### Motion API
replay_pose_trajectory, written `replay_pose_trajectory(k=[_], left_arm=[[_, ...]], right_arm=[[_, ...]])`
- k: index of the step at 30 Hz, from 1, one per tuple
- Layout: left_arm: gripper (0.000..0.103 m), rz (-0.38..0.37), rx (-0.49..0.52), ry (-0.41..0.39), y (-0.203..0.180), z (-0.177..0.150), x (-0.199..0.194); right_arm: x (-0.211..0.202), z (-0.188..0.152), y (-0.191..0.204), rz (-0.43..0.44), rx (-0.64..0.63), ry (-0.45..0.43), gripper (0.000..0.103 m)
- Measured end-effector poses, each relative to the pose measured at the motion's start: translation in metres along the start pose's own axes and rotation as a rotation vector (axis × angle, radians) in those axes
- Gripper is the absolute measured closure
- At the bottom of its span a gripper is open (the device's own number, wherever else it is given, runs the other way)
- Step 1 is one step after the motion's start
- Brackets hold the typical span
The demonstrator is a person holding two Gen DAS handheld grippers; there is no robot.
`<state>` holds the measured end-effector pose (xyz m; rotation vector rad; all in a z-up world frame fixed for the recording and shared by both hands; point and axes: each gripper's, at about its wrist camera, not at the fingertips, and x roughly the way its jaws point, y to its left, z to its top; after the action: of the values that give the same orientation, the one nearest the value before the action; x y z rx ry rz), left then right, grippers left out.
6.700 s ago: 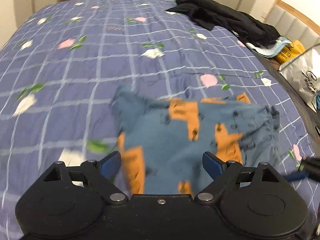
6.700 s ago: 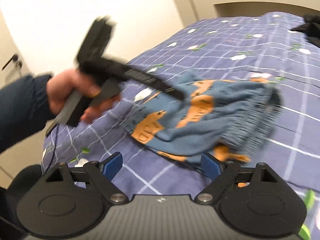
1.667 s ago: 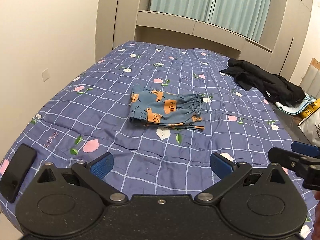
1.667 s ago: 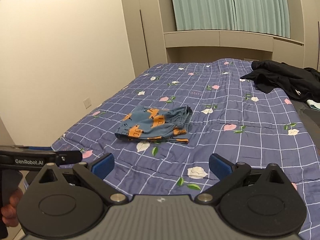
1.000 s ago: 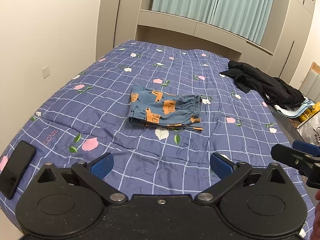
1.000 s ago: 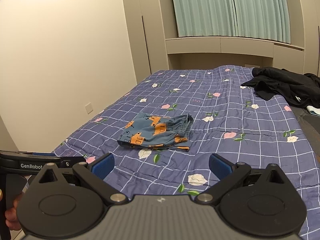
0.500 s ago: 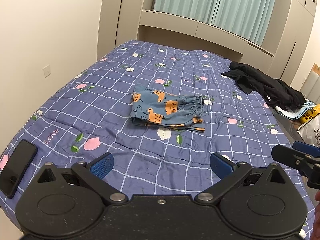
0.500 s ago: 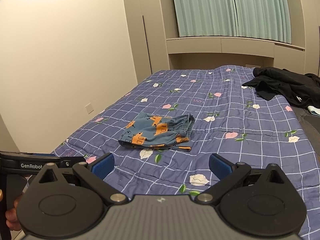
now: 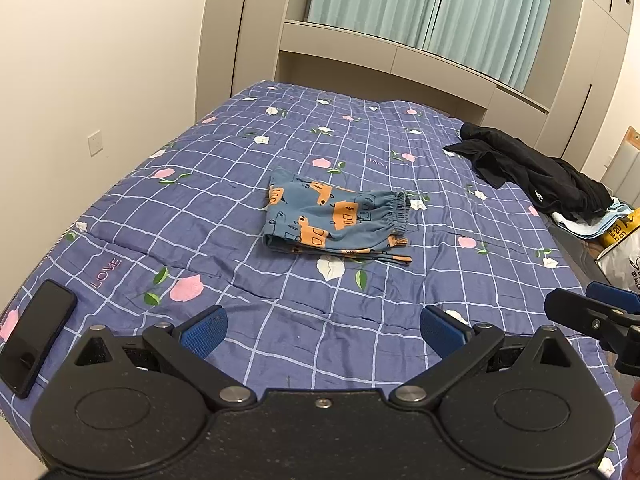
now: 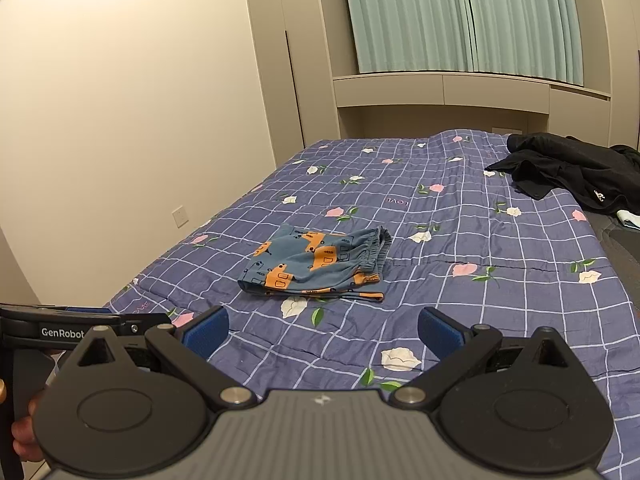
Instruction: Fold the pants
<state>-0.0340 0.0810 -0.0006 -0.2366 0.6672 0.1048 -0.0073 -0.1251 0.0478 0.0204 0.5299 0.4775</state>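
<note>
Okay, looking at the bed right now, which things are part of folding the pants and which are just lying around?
Part of the job:
- pants, folded, lying mid-bed
- left hand-held gripper, open
- right hand-held gripper, open
- bed, the work surface

Just lying about:
- black clothes, far right of the bed
- phone, near left corner
- bags, beside the bed

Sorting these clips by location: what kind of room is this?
Very likely a home bedroom: a bed with a floral quilt, teal curtains above built-in cabinets, and folded pants plus dark clothes lying on the bed.
</note>
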Motion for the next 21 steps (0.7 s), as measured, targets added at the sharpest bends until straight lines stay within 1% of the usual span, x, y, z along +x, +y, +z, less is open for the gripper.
replay_pose_trajectory(k=[16, 21], left_arm=[[0.001, 0.002, -0.001, 0.001, 0.0029, 0.0006, 0.0000], [0.001, 0.019, 0.008, -0.001, 0.0038, -0.0006, 0.0001]], right_arm=[[0.0011, -0.0005, 0.0018, 0.001, -0.001, 0.003, 0.000], [0.0016, -0.0009, 0.0015, 0.001, -0.002, 0.005, 0.000]])
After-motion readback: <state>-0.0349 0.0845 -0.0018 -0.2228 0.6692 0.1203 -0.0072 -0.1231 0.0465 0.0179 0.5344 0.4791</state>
